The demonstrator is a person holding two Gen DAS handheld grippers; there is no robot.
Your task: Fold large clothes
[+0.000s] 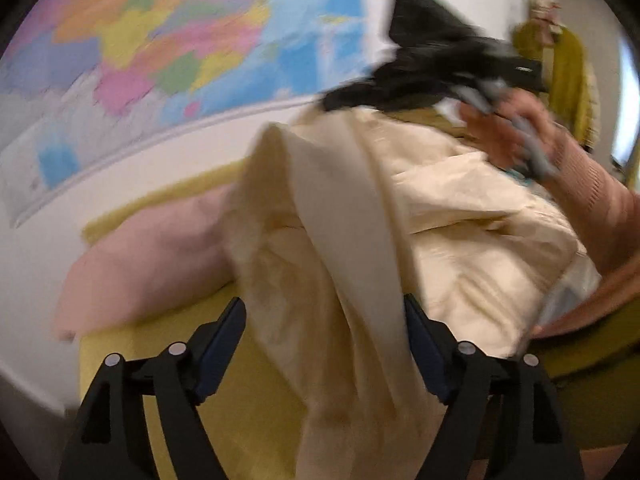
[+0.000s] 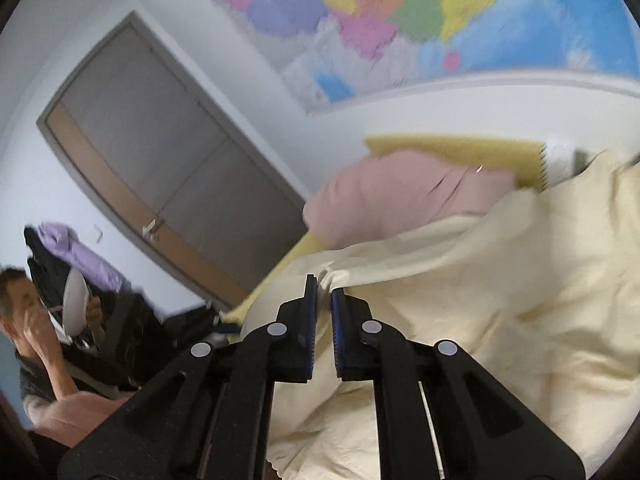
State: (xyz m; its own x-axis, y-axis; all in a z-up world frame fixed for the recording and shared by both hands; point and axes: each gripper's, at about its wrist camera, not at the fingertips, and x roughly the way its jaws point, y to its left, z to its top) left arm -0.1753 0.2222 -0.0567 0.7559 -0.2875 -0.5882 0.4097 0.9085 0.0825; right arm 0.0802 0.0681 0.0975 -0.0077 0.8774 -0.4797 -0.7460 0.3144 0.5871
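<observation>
A large cream garment (image 1: pixel 460 216) lies bunched on a yellow-green bed (image 1: pixel 248 400). One fold of it is lifted. In the left wrist view that fold hangs down between the fingers of my left gripper (image 1: pixel 324 316). The jaws stand wide apart and the pads do not visibly press on the cloth. My right gripper (image 2: pixel 324 292) is shut, with an edge of the cream garment (image 2: pixel 500 300) pinched at its tips. The left wrist view also shows a hand (image 1: pixel 508 128) in a pink sleeve holding the blurred black right tool above the garment's far end.
A pink pillow (image 1: pixel 152 256) (image 2: pixel 400 196) lies at the head of the bed, below a coloured wall map (image 1: pixel 160 40). A grey door (image 2: pixel 160 160) is at the left. Below it a seated person (image 2: pixel 40 340) is beside dark and purple clothes (image 2: pixel 80 256). A yellow garment (image 1: pixel 568 72) hangs far right.
</observation>
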